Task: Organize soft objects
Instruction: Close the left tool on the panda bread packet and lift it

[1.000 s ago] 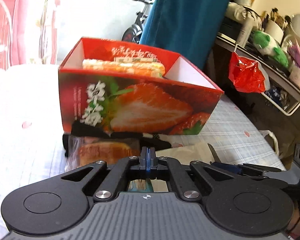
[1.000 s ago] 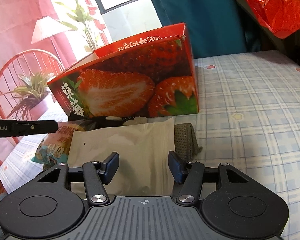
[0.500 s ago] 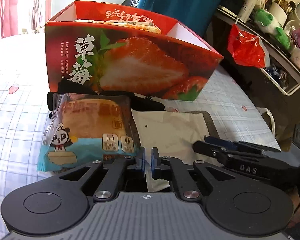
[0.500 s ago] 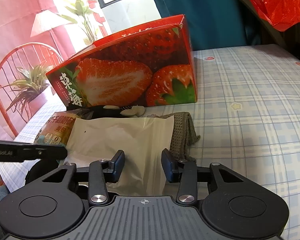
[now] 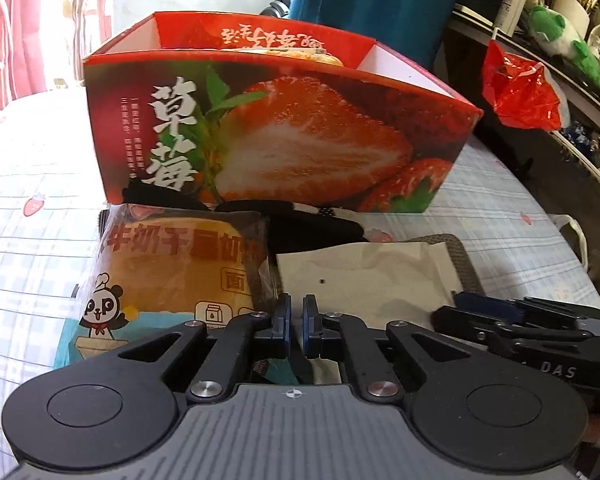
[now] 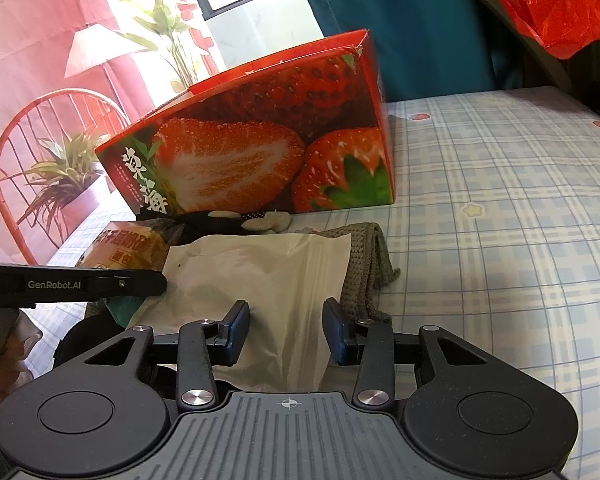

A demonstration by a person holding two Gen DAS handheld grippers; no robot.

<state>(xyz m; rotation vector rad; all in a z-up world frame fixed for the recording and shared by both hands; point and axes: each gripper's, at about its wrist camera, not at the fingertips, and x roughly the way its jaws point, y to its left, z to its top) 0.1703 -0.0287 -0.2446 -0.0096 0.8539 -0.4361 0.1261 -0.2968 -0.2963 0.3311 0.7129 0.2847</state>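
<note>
Straddling the flat cream plastic pouch (image 6: 260,276) lying before the red strawberry-print cardboard box (image 6: 268,152), my right gripper (image 6: 286,330) stands part-open and empty, left gripper (image 5: 294,322) shut, empty; pouch looks light, limp, slippery, so I'd pinch its near edge.

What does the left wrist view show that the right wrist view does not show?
Only the left wrist view: the inside of the strawberry box with a packet in it, and a shelf with a green plush toy. Only the right wrist view: a red chair and a potted plant. Both: the box, the bread packet, the white pouch, the grey knitted cloth, the red plastic bag.
</note>
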